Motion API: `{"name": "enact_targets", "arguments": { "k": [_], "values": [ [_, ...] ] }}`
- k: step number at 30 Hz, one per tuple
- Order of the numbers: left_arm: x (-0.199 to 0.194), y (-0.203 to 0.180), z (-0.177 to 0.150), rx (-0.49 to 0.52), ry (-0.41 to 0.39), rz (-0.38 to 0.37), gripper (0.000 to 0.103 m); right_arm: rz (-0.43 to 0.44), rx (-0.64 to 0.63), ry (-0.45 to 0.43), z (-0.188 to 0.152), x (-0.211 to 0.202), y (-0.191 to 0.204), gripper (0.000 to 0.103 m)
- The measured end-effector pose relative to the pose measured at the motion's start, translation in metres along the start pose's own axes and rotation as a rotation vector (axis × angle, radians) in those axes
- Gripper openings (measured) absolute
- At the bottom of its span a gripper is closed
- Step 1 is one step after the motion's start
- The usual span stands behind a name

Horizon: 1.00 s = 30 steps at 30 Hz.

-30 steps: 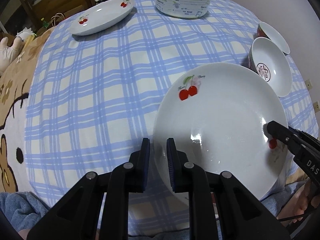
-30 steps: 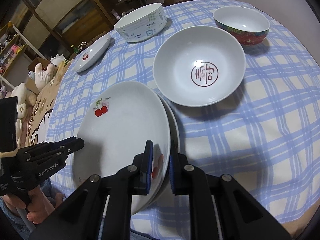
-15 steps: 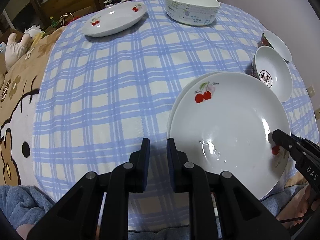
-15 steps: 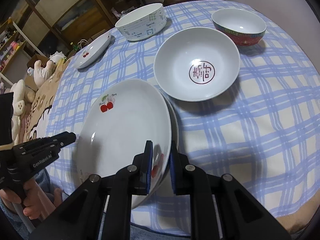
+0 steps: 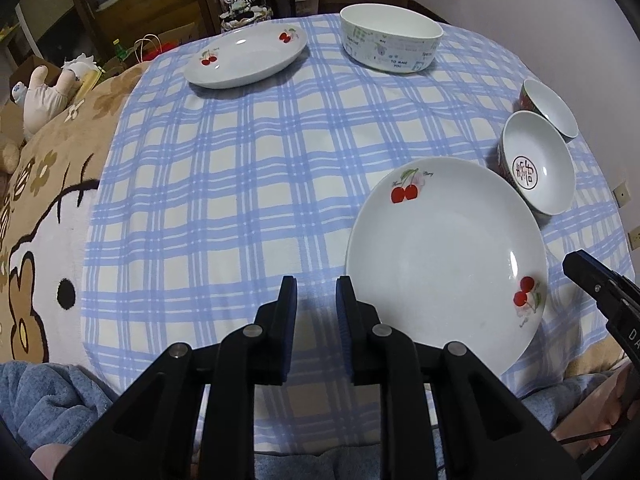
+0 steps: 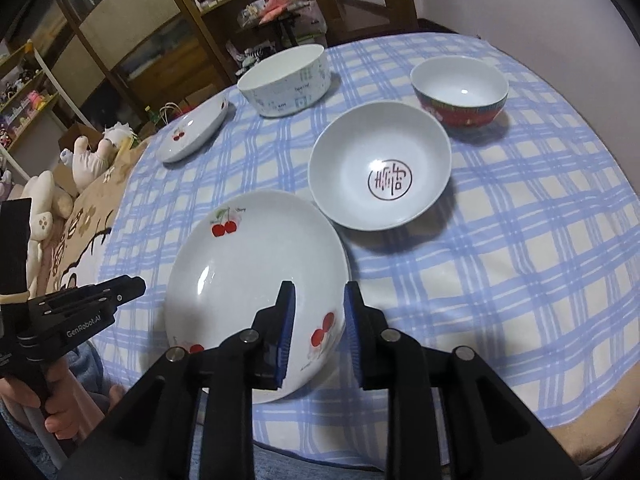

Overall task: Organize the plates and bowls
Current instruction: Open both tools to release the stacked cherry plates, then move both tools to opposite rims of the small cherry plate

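A white cherry-print plate [image 5: 444, 264] [image 6: 256, 268] lies on the blue checked tablecloth [image 5: 224, 184], on top of a second plate whose rim barely shows. My right gripper [image 6: 320, 292] hovers over the plate's near rim, jaws opening, pads off the rim. It shows at the right edge in the left wrist view [image 5: 576, 264]. My left gripper [image 5: 316, 284] [image 6: 132, 286] hangs left of the plate, jaws opening slightly with only cloth between them. Beyond are a seal-marked white bowl [image 6: 380, 164] [image 5: 536, 168], a red-sided bowl [image 6: 460, 92] [image 5: 550, 110], a printed deep bowl [image 5: 390, 38] [image 6: 286, 80] and another cherry plate [image 5: 246, 56] [image 6: 192, 136].
A brown cartoon blanket [image 5: 36, 208] and plush toys [image 6: 96, 156] lie left of the table. Wooden shelves [image 6: 132, 32] stand behind. The table's near edge runs just under both grippers, with a person's hands [image 6: 60, 412] and a blue sleeve [image 5: 52, 396] below.
The right gripper's jaws have parted off the plate's rim. Both grippers rose and drew back. The top plate now sits square on the lower one.
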<state>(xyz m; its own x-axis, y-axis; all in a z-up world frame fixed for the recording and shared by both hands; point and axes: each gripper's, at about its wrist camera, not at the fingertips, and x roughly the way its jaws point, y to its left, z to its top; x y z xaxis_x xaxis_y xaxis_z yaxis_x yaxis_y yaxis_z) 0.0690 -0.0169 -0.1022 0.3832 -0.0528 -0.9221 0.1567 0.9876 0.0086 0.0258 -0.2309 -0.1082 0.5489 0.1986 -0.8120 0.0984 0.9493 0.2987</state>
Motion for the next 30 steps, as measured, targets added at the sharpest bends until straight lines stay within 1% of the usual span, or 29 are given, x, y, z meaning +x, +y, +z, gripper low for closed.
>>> {"name": "enact_targets", "arguments": {
  "k": [4,6,8,9,10,11,13,14,15,16,18,19,21,23,26,28,30],
  "values": [
    [-0.005,0.001,0.002,0.004,-0.019,0.006,0.024,0.006,-0.007,-0.036,0.002,-0.008,0.002,0.042],
    [-0.007,0.002,0.003,-0.002,-0.029,0.003,0.027,0.007,-0.023,-0.06,0.004,-0.012,0.004,0.047],
    [-0.009,0.004,0.005,-0.02,-0.043,-0.002,0.035,0.008,-0.044,-0.081,0.007,-0.015,0.008,0.056],
    [-0.01,0.005,0.006,-0.027,-0.048,-0.007,0.044,0.003,-0.056,-0.094,0.008,-0.017,0.011,0.06],
    [-0.01,0.006,0.006,-0.031,-0.053,-0.01,0.05,0.0,-0.066,-0.108,0.009,-0.018,0.013,0.065],
    [-0.011,0.006,0.008,-0.032,-0.062,-0.009,0.052,-0.003,-0.073,-0.119,0.01,-0.019,0.015,0.07],
    [-0.013,0.007,0.01,-0.034,-0.079,-0.002,0.063,-0.002,-0.084,-0.136,0.013,-0.021,0.017,0.074],
    [-0.014,0.008,0.011,-0.038,-0.083,0.002,0.067,0.0,-0.09,-0.142,0.015,-0.021,0.019,0.076],
    [-0.015,0.009,0.012,-0.043,-0.089,0.003,0.074,0.001,-0.095,-0.143,0.016,-0.02,0.02,0.076],
    [-0.016,0.011,0.014,-0.045,-0.097,0.002,0.077,0.005,-0.098,-0.143,0.018,-0.019,0.022,0.078],
    [-0.019,0.013,0.017,-0.043,-0.116,0.009,0.081,0.021,-0.096,-0.142,0.021,-0.018,0.023,0.083],
    [-0.02,0.014,0.019,-0.037,-0.125,0.017,0.083,0.032,-0.095,-0.146,0.023,-0.017,0.024,0.088],
    [-0.023,0.016,0.024,-0.032,-0.14,0.032,0.087,0.038,-0.101,-0.16,0.029,-0.016,0.027,0.092],
    [-0.026,0.02,0.03,-0.041,-0.15,0.031,0.088,0.041,-0.106,-0.165,0.036,-0.014,0.031,0.092],
    [-0.029,0.029,0.042,-0.055,-0.154,0.029,0.088,0.069,-0.086,-0.165,0.049,-0.008,0.033,0.092],
    [-0.031,0.034,0.05,-0.049,-0.16,0.038,0.088,0.088,-0.066,-0.17,0.058,-0.004,0.034,0.092],
    [-0.033,0.041,0.06,-0.042,-0.17,0.057,0.088,0.09,-0.065,-0.172,0.068,0.002,0.038,0.092]
  ]
}}
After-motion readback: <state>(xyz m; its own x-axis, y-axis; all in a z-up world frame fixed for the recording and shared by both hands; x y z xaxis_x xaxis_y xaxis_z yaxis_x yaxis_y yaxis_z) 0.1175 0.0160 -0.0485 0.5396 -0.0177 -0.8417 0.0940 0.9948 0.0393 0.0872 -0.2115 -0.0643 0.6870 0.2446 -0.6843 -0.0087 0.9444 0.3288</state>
